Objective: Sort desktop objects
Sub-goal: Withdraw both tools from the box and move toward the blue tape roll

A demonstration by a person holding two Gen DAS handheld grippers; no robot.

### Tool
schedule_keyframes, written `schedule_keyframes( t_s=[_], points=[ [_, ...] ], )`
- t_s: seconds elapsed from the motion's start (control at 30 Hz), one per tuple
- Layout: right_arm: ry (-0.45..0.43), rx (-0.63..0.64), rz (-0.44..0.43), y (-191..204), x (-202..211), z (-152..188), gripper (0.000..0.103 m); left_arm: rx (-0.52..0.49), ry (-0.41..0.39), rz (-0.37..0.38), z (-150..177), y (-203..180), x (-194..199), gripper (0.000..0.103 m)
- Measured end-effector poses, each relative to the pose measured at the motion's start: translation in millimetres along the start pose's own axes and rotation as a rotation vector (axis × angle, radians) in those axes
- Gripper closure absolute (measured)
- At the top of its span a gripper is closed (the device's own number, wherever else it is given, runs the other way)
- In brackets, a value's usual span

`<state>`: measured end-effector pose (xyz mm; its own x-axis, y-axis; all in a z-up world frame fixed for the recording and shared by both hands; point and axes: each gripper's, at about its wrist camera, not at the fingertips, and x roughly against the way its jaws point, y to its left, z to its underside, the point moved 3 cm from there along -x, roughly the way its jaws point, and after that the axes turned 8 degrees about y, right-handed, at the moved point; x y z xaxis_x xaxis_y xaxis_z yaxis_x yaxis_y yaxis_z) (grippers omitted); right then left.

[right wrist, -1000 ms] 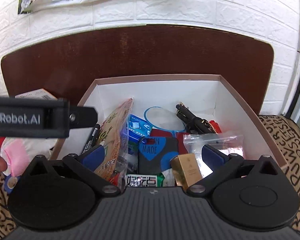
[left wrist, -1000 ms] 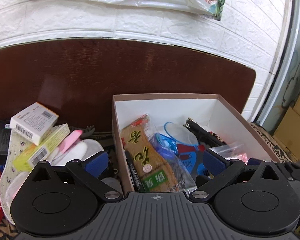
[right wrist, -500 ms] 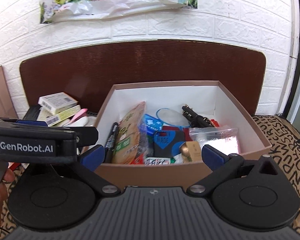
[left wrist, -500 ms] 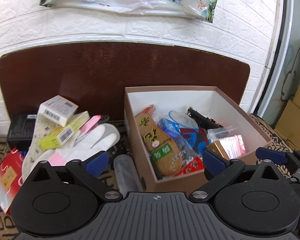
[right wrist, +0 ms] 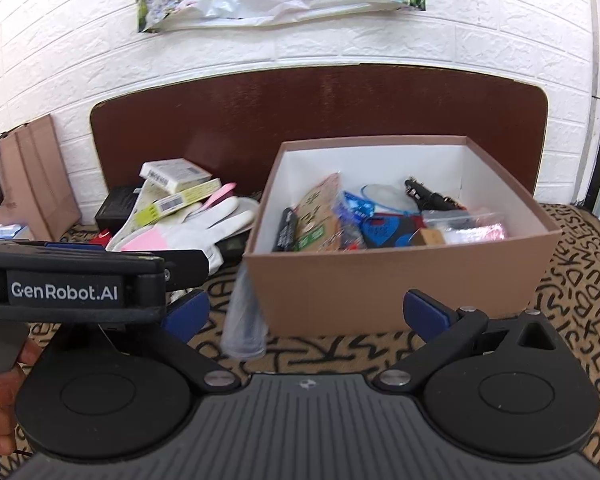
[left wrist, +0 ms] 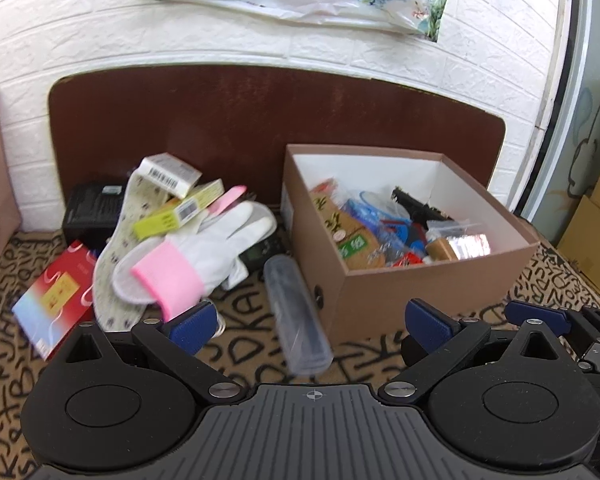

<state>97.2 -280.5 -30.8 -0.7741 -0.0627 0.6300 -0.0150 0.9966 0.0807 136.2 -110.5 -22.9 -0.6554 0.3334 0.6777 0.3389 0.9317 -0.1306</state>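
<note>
A brown cardboard box (left wrist: 420, 296) (right wrist: 400, 280) with a white inside stands on the patterned cloth, holding several items: a snack pack (left wrist: 348, 232), a blue pouch, a black tool and a clear bag. Left of it lies a pile: a white glove with a pink cuff (left wrist: 204, 248) (right wrist: 196, 228), small cartons (left wrist: 168, 172), a red packet (left wrist: 56, 292) and a black box (left wrist: 92, 208). A clear tube (left wrist: 296, 312) (right wrist: 244, 320) lies beside the box. My left gripper (left wrist: 312, 320) is open and empty, in front of the tube. My right gripper (right wrist: 304, 312) is open and empty, in front of the box.
A brown board (left wrist: 260, 120) leans on the white brick wall behind the box. A brown paper bag (right wrist: 24, 176) stands at far left. Cardboard boxes (left wrist: 596, 232) sit at far right. The left gripper's body (right wrist: 80, 280) crosses the right wrist view's left side.
Both grippers have pulled back and up from over the box; the box and pile now appear farther away. Both stay open and empty.
</note>
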Motion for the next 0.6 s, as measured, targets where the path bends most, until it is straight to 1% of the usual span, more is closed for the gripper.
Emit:
schedule_keyframes(
  t_s=[0.17,0.4,0.6],
  points=[
    [0.021,0.005,-0.017,13,7,15,0.0,-0.001,0.008,-0.027,19,9,12,0.0],
    [0.061,0.007,-0.07,34,8,37,0.0,0.021,0.035,-0.069,44,25,20,0.0],
    [0.089,0.026,-0.1,54,7,52,0.0,0.038,0.057,-0.071,62,34,23,0.0]
  ],
)
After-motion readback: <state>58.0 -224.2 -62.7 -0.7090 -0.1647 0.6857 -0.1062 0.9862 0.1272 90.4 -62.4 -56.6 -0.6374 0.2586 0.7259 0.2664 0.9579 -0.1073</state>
